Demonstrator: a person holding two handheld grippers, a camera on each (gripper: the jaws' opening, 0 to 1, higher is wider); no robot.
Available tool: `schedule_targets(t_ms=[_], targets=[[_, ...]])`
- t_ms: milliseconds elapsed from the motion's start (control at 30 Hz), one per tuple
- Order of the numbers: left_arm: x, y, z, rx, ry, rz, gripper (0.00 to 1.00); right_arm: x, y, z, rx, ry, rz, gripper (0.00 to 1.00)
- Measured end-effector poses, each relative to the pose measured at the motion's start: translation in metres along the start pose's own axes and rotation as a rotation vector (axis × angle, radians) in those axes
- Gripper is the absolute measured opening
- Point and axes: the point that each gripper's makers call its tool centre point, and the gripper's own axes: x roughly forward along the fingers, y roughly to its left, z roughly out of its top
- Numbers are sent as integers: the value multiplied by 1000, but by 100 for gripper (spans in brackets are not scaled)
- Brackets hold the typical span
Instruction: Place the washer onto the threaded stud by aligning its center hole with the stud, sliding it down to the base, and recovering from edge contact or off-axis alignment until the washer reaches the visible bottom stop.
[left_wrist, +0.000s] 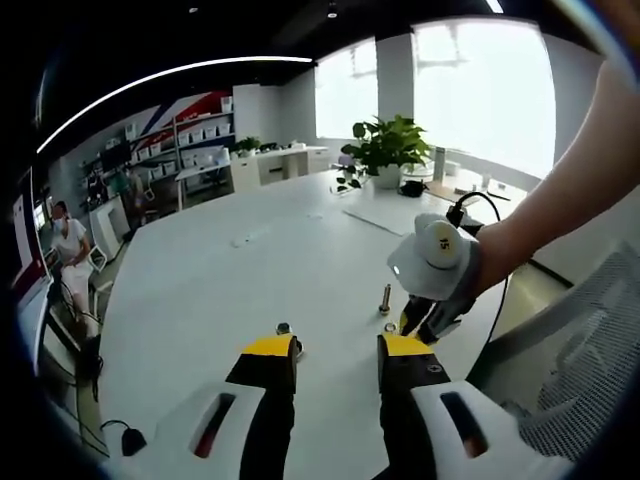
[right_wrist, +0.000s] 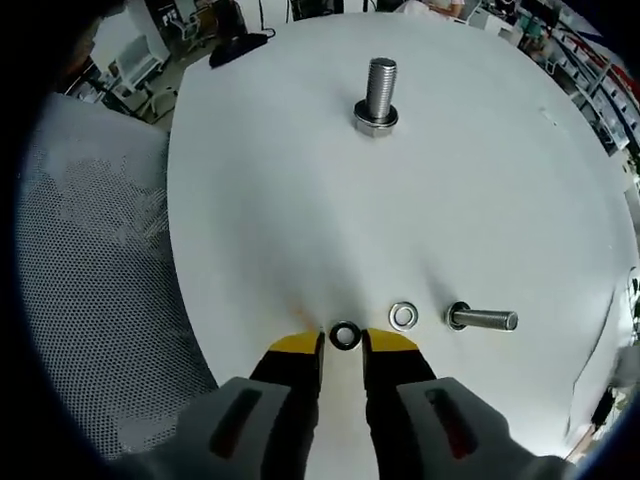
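In the right gripper view, the threaded stud (right_wrist: 378, 92) stands upright on its nut base, far ahead on the white table (right_wrist: 280, 200). A dark washer (right_wrist: 345, 335) lies flat on the table between the yellow tips of my right gripper (right_wrist: 343, 343), whose jaws have closed in on both its sides. A silver washer (right_wrist: 403, 316) lies just right of it. In the left gripper view, a gloved hand holds the right gripper (left_wrist: 413, 325) down at the table near the stud (left_wrist: 385, 298). My left gripper (left_wrist: 338, 348) hovers open with nothing between its jaws.
A loose bolt (right_wrist: 482, 319) lies on its side beside the silver washer, and is also seen by my left jaw (left_wrist: 284, 328). A mesh chair (right_wrist: 90, 260) stands at the table edge. A potted plant (left_wrist: 385, 150) sits at the far end, and a seated person (left_wrist: 68, 245) is far left.
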Motion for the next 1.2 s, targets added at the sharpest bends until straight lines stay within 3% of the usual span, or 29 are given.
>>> schedule_targets(t_ms=[100,300,733,1067,1200], targets=[[0,0,0,2,1,0,30,1,0,-1,-75,45,-7,18],[0,0,1,2,-5,2,30,1,2,0,-121,80,4,16],[0,2,2,-6,-9,5,30,2,3,0,-78,145,-50,14],[-2,4,2,-17,-14,12,30,-1,2,-2,5,14,-125,14],[-2,3,3,-11,-13,9,30,-2,2,-3,47,-18,-121,14]])
